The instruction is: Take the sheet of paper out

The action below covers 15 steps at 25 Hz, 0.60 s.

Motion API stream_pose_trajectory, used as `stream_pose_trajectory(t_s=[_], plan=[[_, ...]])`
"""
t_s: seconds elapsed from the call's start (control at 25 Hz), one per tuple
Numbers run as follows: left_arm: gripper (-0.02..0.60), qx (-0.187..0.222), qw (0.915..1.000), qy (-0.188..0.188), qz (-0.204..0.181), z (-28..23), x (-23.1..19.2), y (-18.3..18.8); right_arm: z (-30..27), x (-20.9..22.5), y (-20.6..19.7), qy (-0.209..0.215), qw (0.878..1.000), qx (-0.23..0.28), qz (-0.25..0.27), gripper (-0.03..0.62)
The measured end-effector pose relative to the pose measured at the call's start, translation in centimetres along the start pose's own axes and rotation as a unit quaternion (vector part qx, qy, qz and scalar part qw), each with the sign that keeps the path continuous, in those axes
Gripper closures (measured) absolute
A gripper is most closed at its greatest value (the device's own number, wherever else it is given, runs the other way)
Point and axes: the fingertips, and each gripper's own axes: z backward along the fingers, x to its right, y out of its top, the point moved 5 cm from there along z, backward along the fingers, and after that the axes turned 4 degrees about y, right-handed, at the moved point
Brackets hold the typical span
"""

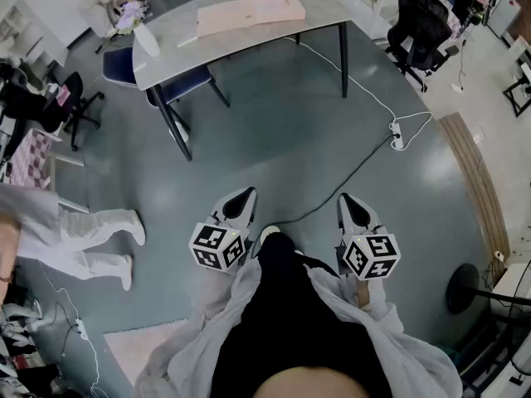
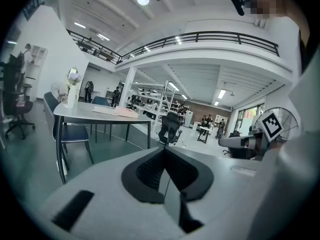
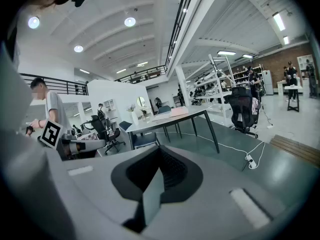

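Left tongs (image 1: 246,196) and right tongs (image 1: 347,201) held waist-high, tipped slightly floorward, both closed, empty; table (image 1: 328,2) seemingly well ahead.

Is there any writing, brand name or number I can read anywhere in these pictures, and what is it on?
No readable text anywhere.
Left gripper and right gripper: only black-and-white square patterns, no letters.
Pink folder: any print too small to read.
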Motion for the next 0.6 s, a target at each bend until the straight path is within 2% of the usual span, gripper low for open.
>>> stream_pose_trajectory(t_s=[0.36, 0.48, 0.52, 0.56, 0.6], plan=[[0.578, 0.016, 0.9998, 0.001, -0.015, 1.7, 1.7, 0.7, 2.1, -0.4, 0.3, -0.001, 1.000, 0.025, -0.001, 0.586], [0.578, 0.032, 0.9994, 0.008, -0.008, 2.0, 1.6, 1.2, 1.8, -0.5, 0.3, -0.003, 1.000, 0.024, -0.005, 0.586], [0.542, 0.034, 0.9994, 0.006, -0.001, 2.0, 1.6, 1.2, 1.7, -0.5, 0.2, -0.001, 1.000, 0.022, -0.006, 0.586], [0.460, 0.034, 0.9994, 0.003, 0.006, 1.9, 1.7, 1.2, 1.7, -0.5, 0.0, 0.001, 1.000, 0.019, -0.008, 0.586], [0.409, 0.033, 0.9994, 0.002, 0.011, 1.9, 1.8, 1.1, 1.6, -0.5, -0.1, 0.002, 1.000, 0.016, -0.009, 0.586]])
